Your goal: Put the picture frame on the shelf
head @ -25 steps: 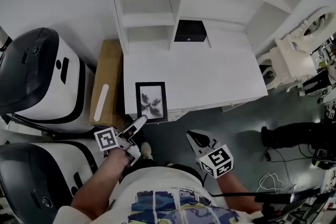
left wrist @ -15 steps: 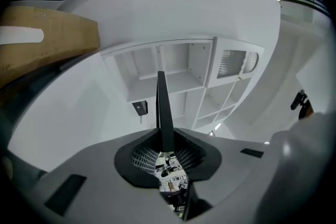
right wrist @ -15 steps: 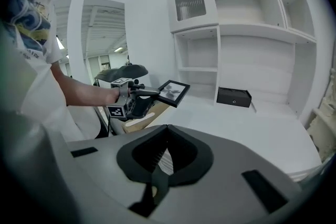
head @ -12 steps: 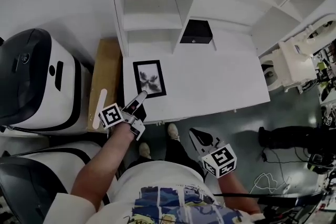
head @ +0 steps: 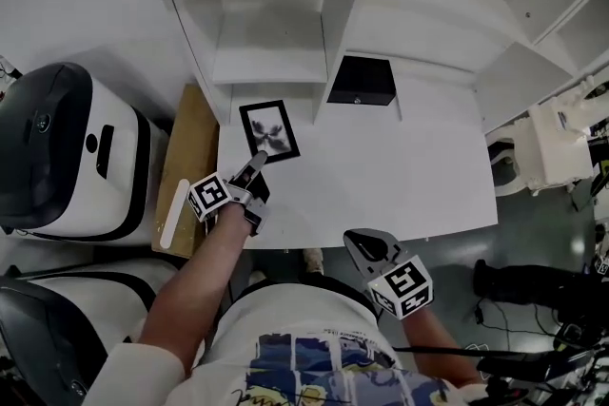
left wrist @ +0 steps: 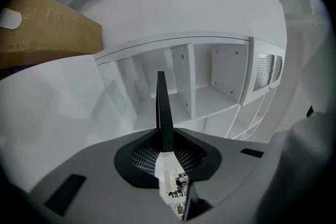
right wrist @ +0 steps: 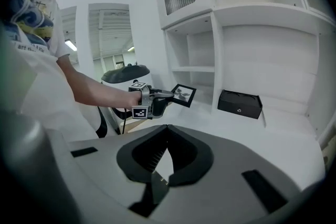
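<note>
Over the last second the picture frame (head: pixel 267 130) has gone from the near-left corner of the white desk (head: pixel 381 166) to a spot just in front of the shelf unit (head: pixel 271 67), carried there by the left gripper (head: pixel 255 168). So the pickup looks finished and the carry is well along; what seems left is choosing a compartment and setting the frame down inside it. The left gripper is clamped on the frame's near edge. The frame sticks out ahead of the jaws toward the shelf, and the left gripper view sees it edge-on as a thin dark blade (left wrist: pixel 164 113) rising between the jaws, with open shelf compartments (left wrist: pixel 220 99) beyond. The right gripper view shows the frame (right wrist: pixel 184 95) clear of the desk, tilted with its picture side up, just beside the lower shelf opening and left of the black box (right wrist: pixel 240 104). The right gripper (head: pixel 362 247) hangs back off the desk's front edge, jaws together on nothing
</note>
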The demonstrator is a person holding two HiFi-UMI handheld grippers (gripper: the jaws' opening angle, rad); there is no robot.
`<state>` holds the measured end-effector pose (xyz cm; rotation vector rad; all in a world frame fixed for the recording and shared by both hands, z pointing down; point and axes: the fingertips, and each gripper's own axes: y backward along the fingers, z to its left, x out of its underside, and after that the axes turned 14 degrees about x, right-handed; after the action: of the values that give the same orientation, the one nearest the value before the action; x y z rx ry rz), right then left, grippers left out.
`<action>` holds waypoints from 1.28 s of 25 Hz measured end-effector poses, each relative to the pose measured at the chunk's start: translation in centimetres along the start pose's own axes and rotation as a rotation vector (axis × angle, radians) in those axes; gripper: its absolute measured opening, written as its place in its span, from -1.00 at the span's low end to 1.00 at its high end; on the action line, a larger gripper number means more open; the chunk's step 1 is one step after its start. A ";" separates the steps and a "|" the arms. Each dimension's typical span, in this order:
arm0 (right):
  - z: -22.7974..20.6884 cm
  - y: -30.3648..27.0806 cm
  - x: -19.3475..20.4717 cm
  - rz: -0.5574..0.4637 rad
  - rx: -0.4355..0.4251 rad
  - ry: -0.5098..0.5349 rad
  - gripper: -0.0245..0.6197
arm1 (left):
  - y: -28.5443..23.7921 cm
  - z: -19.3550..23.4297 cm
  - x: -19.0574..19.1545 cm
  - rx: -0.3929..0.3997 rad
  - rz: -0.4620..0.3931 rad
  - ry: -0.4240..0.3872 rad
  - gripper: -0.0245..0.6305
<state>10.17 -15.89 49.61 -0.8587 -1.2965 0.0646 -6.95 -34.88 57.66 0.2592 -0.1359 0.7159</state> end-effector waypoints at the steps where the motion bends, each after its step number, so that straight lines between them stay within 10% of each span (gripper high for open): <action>1: -0.8 -0.2 0.0 0.001 -0.004 0.001 -0.85 | -0.7 0.7 -0.3 -0.007 -0.012 0.000 -0.70; 32: -13.1 -3.5 1.5 0.115 -0.081 0.005 -0.85 | -9.4 13.7 -6.8 -0.263 -0.160 -0.052 -0.70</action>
<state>20.39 -24.34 52.62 -1.0013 -1.2508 0.1010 -6.26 -49.85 67.57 0.0360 -0.2543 0.5255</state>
